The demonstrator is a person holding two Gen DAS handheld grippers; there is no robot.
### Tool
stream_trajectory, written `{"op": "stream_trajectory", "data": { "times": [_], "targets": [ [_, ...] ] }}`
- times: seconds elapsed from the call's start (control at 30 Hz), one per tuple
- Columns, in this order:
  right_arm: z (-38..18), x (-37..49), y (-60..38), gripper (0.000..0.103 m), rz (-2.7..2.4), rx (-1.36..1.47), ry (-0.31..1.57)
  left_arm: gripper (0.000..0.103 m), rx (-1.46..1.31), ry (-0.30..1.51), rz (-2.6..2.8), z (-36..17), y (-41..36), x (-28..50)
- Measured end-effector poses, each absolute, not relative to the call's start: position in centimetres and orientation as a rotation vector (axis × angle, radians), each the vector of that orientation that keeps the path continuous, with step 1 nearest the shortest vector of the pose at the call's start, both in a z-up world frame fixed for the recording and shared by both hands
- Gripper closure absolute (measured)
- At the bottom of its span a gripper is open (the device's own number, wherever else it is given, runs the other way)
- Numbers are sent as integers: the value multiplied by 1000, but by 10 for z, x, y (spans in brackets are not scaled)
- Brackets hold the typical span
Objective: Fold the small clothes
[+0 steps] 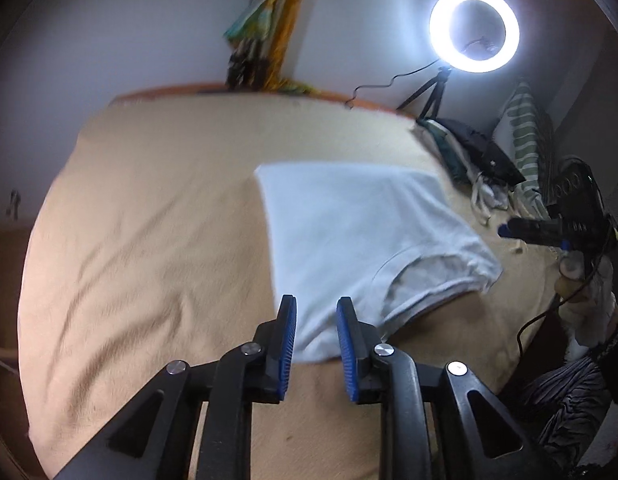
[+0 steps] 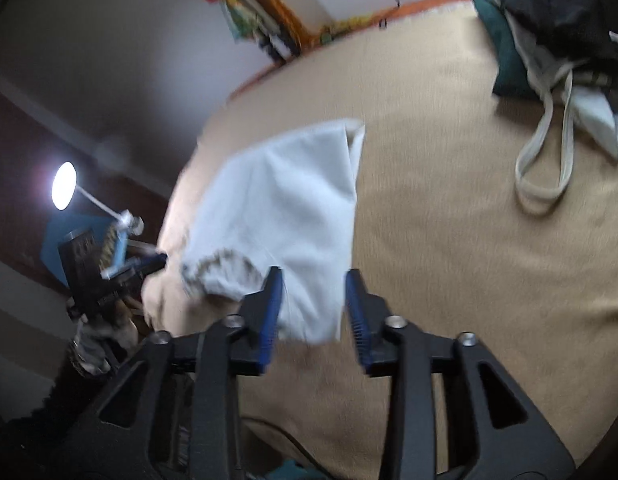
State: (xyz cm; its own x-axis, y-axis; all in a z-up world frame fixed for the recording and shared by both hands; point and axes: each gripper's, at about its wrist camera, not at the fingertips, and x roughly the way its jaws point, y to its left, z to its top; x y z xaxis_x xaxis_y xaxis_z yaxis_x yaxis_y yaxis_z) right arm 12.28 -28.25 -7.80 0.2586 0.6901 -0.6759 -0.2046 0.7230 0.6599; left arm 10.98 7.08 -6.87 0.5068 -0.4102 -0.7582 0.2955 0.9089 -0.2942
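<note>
A white T-shirt [image 1: 361,232] lies folded lengthwise on the tan bed cover [image 1: 149,240], its neck opening toward me. My left gripper [image 1: 316,308] is open, its blue pads either side of the shirt's near corner. In the right wrist view the same shirt [image 2: 285,216] lies flat, and my right gripper [image 2: 314,284] is open above its near corner. The right gripper also shows at the right edge of the left wrist view [image 1: 509,230]. The left gripper shows at the left in the right wrist view [image 2: 149,264].
A pile of dark, green and white clothes [image 2: 557,32] with a cloth bag strap [image 2: 545,168] sits at the bed's far right. A lit ring light [image 1: 474,29] on a small tripod stands behind it. A striped pillow [image 1: 525,140] leans by the wall.
</note>
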Motion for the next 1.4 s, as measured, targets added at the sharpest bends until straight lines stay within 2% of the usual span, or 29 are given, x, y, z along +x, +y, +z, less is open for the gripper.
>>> {"op": "stream_trajectory", "data": {
  "times": [0.17,0.37,0.53,0.8,0.83,0.93,1.0,1.33,1.37,1.4],
  "targets": [
    [-87,167,-285,63,621,584,1153,79,-83,925,-494,-62,25,127],
    [-116,211,-270,63,642,665,1230,79,-9,973,-519,-85,-18,148],
    [-140,227,-252,63,708,720,1286,79,-10,1018,-528,-100,-26,156],
    [-157,247,-240,63,750,825,1266,76,-48,1044,-520,-110,-17,160],
    [-157,247,-239,67,746,818,1257,76,-53,1047,-521,-110,-16,160],
    [-148,249,-230,90,715,697,1234,76,-53,1053,-523,-111,-15,162],
    [-140,249,-225,94,675,580,1205,76,-47,1051,-525,-112,-16,161],
    [-117,240,-193,96,499,107,1143,74,-57,1050,-529,-111,-15,155],
    [-113,239,-193,92,466,72,1140,73,-63,1049,-531,-110,-13,153],
    [-108,236,-196,83,423,34,1127,72,-71,1048,-533,-109,-12,151]
  ]
}}
